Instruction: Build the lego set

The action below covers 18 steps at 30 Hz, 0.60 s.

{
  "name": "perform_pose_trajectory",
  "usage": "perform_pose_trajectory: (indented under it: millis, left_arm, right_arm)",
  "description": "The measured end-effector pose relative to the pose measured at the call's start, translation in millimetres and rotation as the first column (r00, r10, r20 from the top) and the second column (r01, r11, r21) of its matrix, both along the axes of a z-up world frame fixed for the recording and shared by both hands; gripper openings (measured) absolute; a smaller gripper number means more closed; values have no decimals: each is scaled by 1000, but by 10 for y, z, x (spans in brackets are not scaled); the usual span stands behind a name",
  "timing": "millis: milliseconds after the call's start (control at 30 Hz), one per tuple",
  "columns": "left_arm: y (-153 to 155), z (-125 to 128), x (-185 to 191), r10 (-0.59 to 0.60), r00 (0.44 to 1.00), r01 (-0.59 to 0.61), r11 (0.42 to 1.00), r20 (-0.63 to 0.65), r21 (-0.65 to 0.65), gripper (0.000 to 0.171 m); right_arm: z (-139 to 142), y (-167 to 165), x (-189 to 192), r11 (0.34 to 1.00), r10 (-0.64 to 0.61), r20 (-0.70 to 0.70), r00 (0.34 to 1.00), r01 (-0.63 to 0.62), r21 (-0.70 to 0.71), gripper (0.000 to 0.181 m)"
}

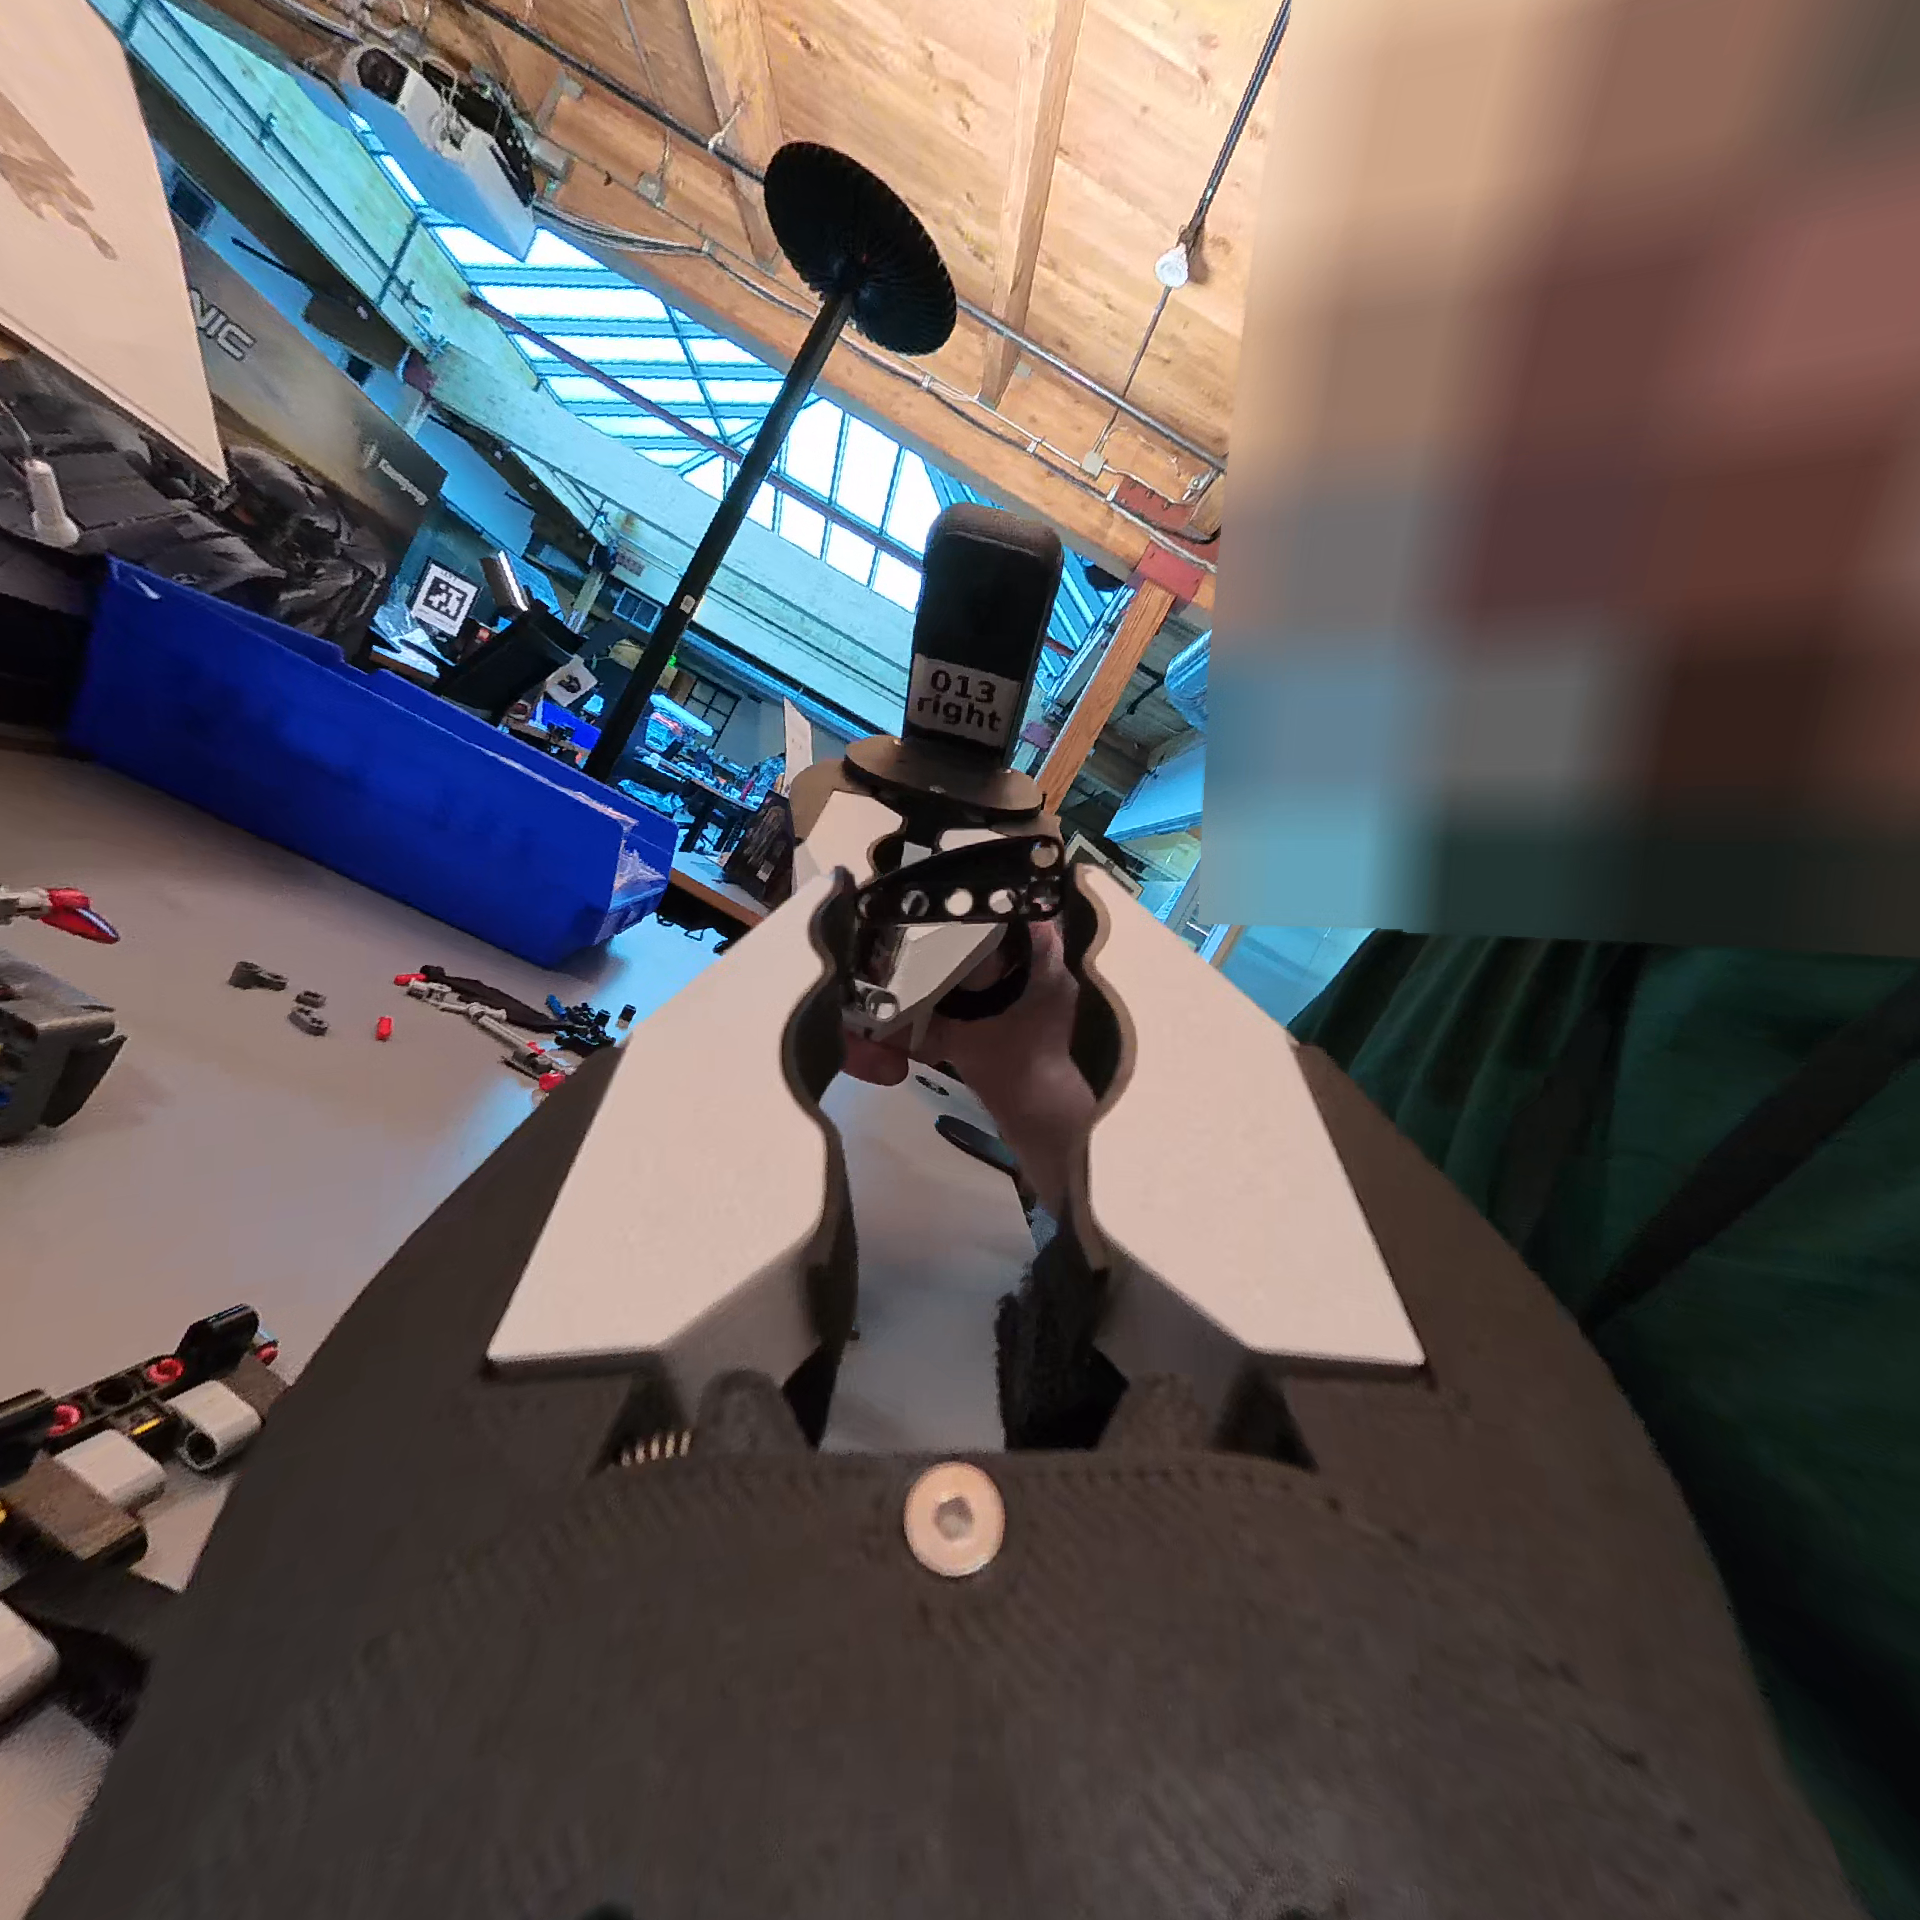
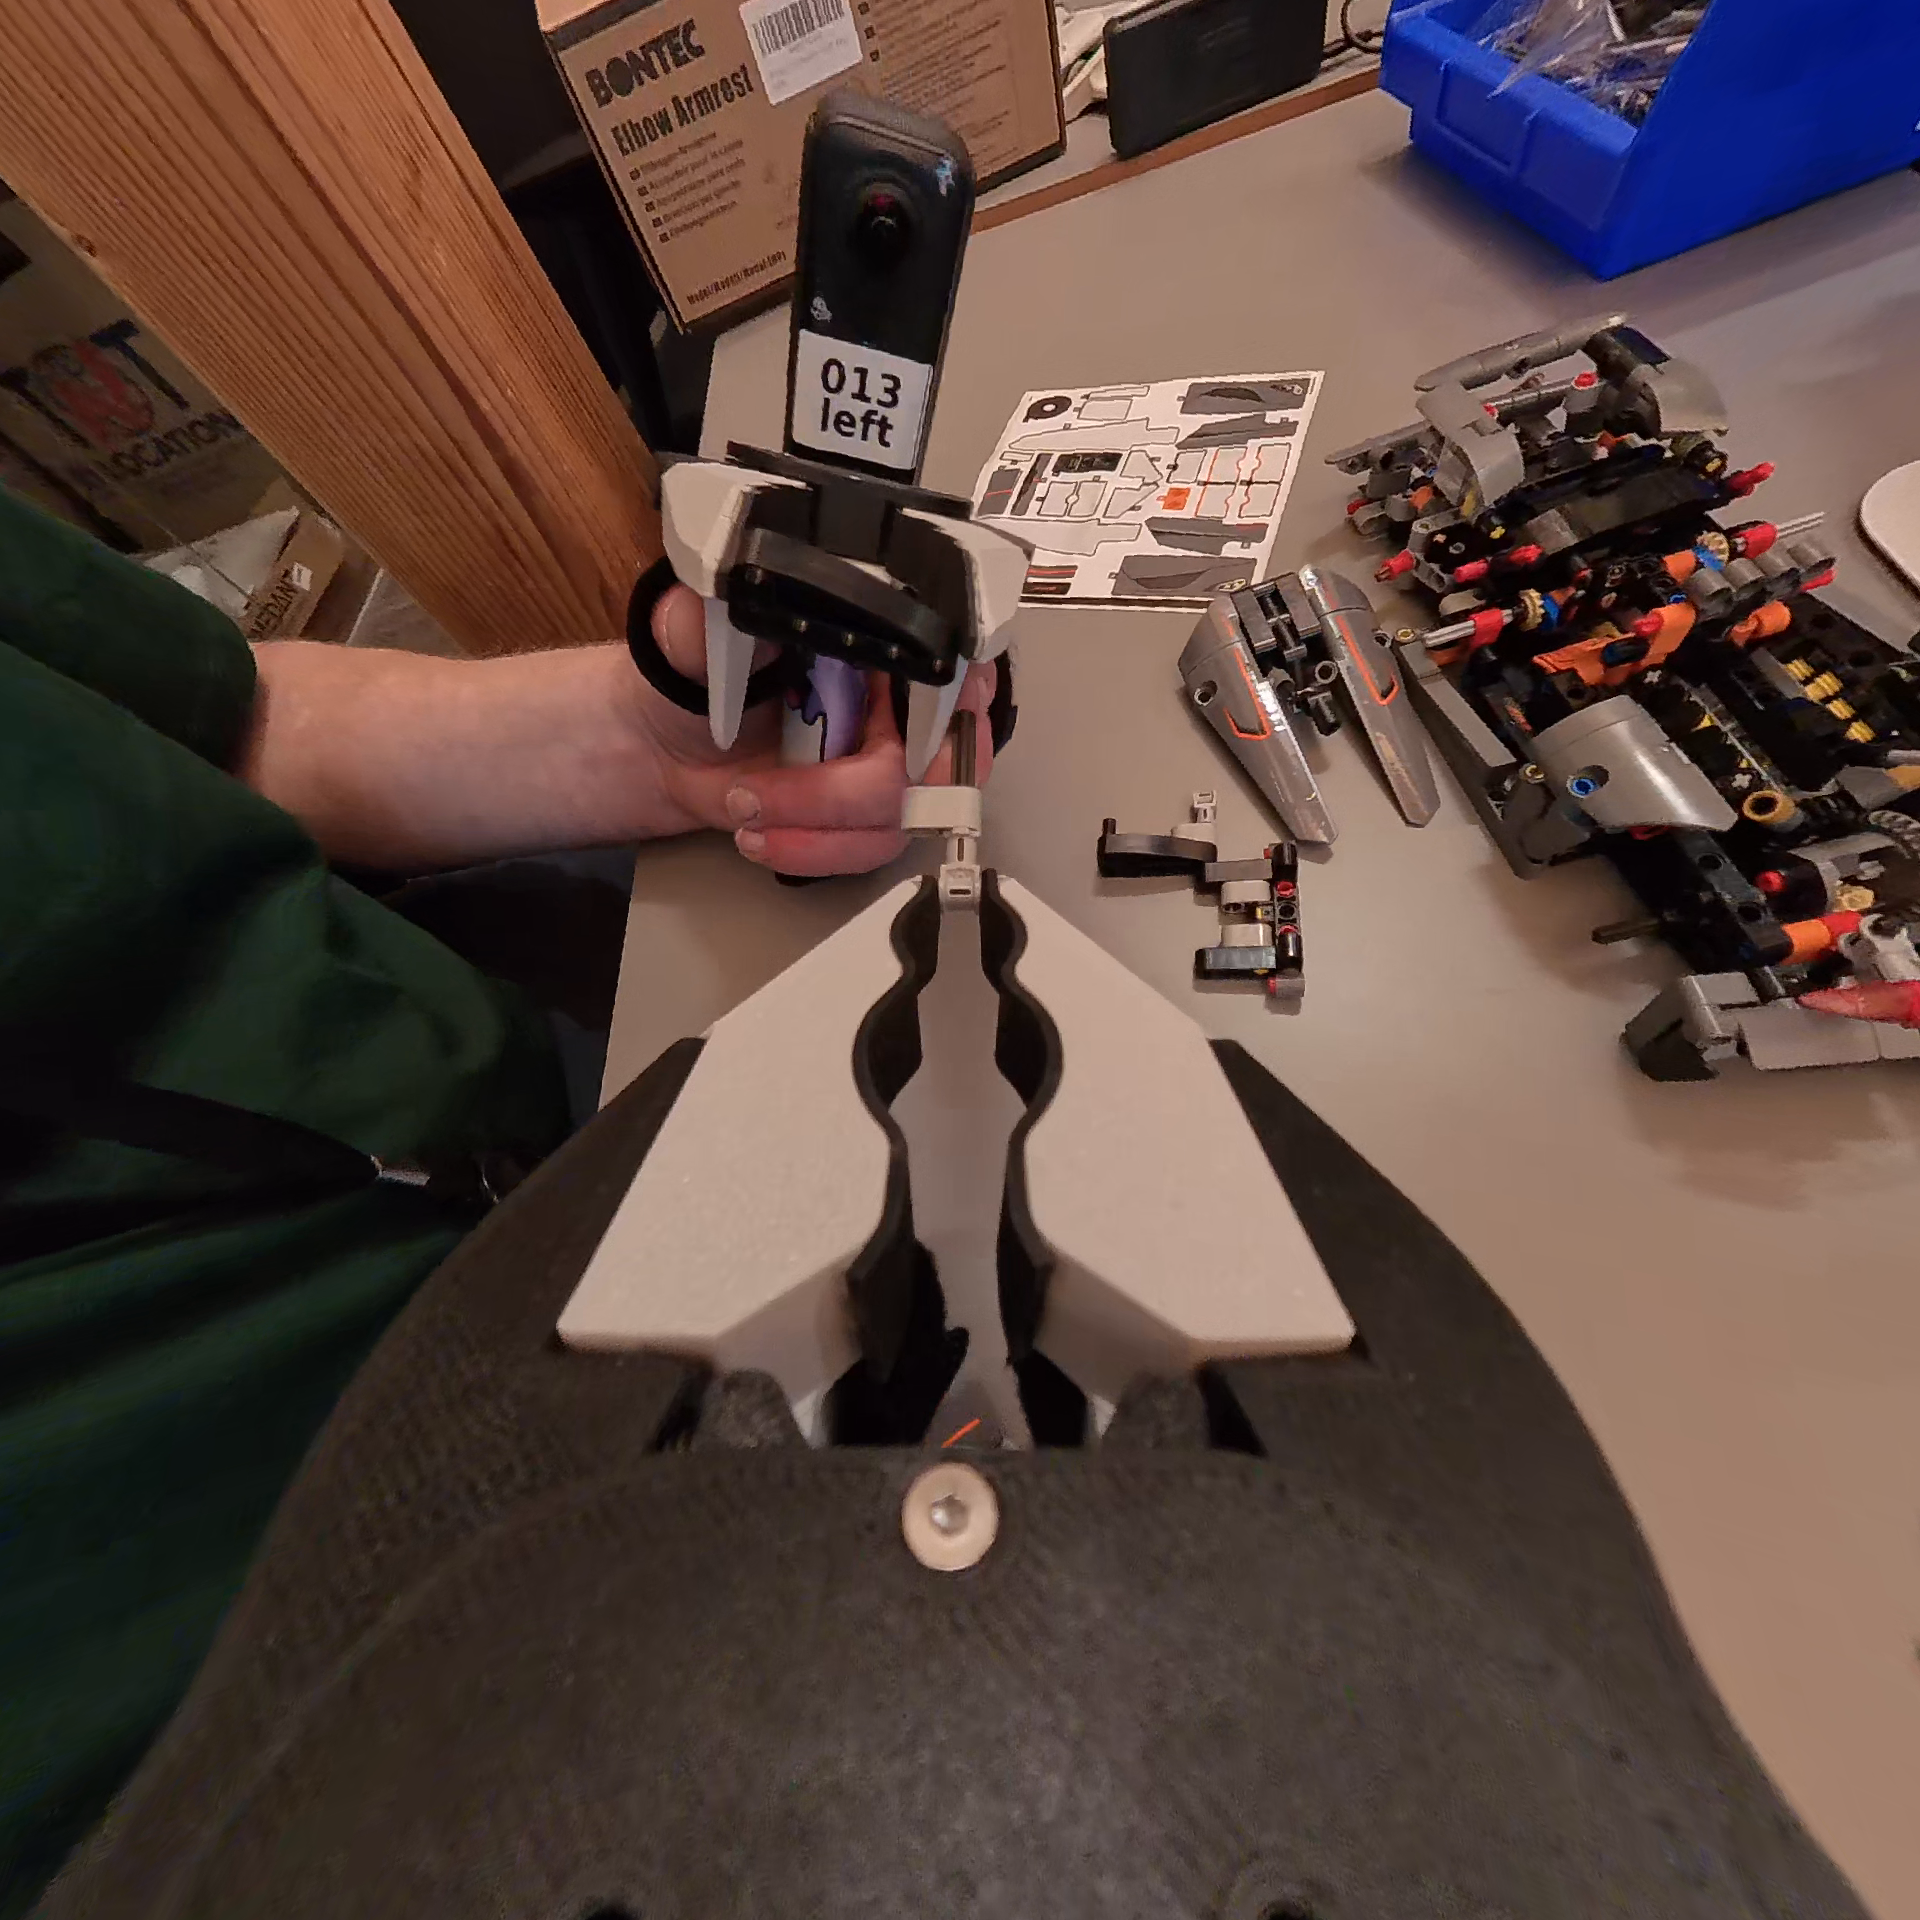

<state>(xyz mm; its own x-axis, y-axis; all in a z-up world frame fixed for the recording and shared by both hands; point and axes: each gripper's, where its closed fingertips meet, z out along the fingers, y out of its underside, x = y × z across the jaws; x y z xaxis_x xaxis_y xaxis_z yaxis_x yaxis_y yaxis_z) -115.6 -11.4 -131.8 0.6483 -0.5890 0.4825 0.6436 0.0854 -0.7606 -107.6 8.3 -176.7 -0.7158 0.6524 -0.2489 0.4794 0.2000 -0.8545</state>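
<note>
Lego connector (image 2: 957,881), small and grey, pinched at the right tool (image 2: 957,896) tips, mid-air over the surface (image 2: 1455,1247). Left tool (image 2: 842,727): grip state unclear. Risk: off-axis push pops it free. Farther off, car chassis (image 2: 1662,675).

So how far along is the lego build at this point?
Mostly built: the car chassis stands largely assembled on the table. In hand: the right gripper pinches a small grey connector mated to the axle piece in the left gripper. Left: the grey nose panel, a small subassembly and the sticker sheet lie unattached.
</note>
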Motion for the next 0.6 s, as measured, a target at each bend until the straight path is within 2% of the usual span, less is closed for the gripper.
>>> perform_pose_trajectory:
  millis: [333,600]
  left_arm:
    - [-3,-6,-30,6,1000,-6,1000,0,8,38]
    - [18,-24,-1,16,999,-16,1000,-45,-7,38]
  right_arm:
    - [150,20,23,999,13,-16,1000,-14,-47,6]
    - [111,17,10,998,20,-4,1000,-20,-56,6]
